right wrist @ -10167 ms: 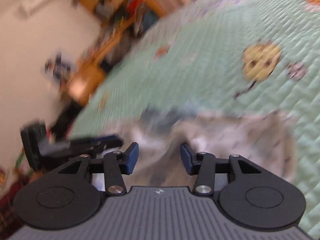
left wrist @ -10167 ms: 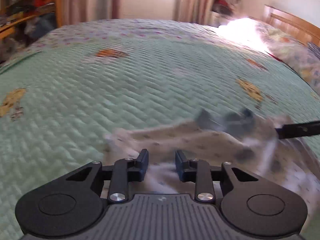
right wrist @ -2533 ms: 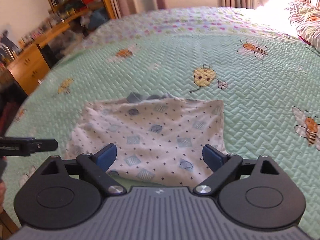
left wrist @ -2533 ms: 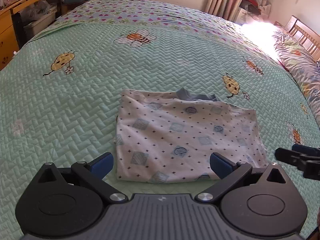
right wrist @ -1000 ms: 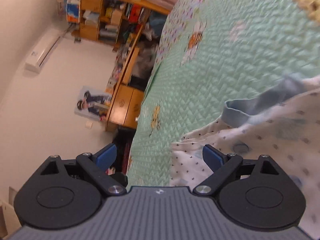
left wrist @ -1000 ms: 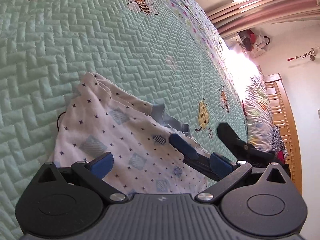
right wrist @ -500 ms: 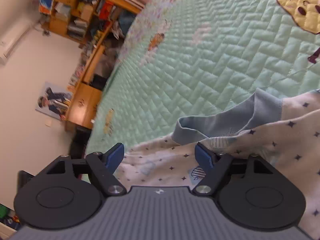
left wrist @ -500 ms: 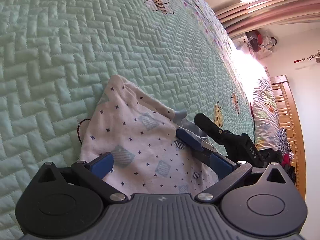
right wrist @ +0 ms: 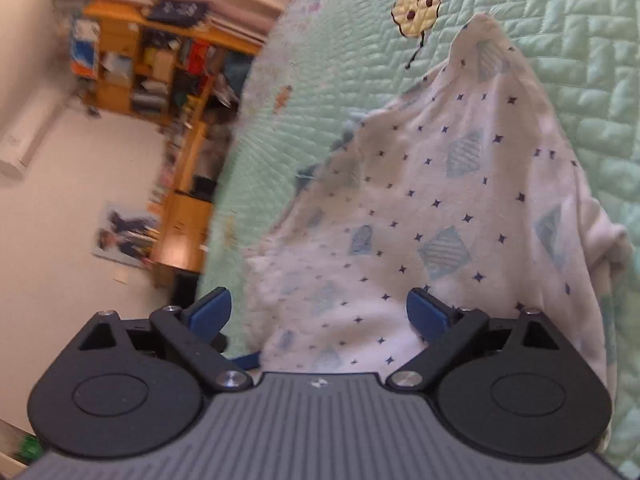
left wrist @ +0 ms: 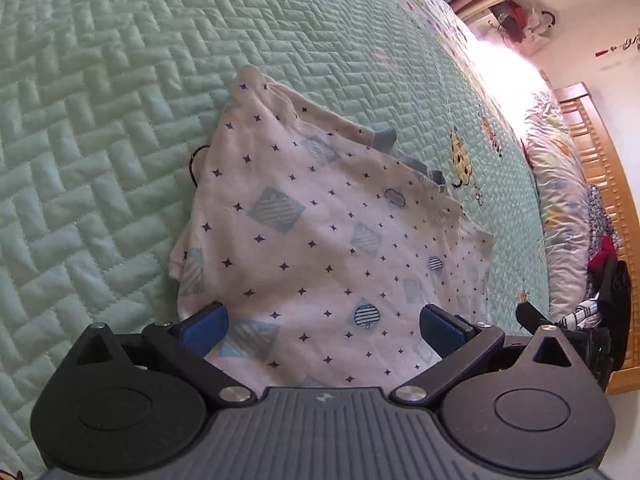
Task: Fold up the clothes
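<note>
A folded white garment [left wrist: 320, 236] with blue stars and diamond patches and a blue collar lies on the green quilted bedspread [left wrist: 100, 100]. It also fills the right wrist view [right wrist: 440, 220]. My left gripper [left wrist: 322, 326] is open, its blue pads low over the garment's near edge. My right gripper [right wrist: 320, 312] is open too, its jaws wide over the garment's other side. Part of the right gripper's body [left wrist: 568, 328] shows at the right of the left wrist view. Neither gripper holds cloth.
Patterned pillows [left wrist: 560, 184] and a wooden headboard [left wrist: 600, 152] lie along the bed's right side. Wooden shelves and a desk full of clutter [right wrist: 168, 80] stand beyond the bed's far edge. Embroidered bees [right wrist: 420, 4] dot the quilt.
The right gripper has drawn back out of the left wrist view's centre and swung to look along the garment. The left gripper has come closer over the garment's near edge. Both stay open.
</note>
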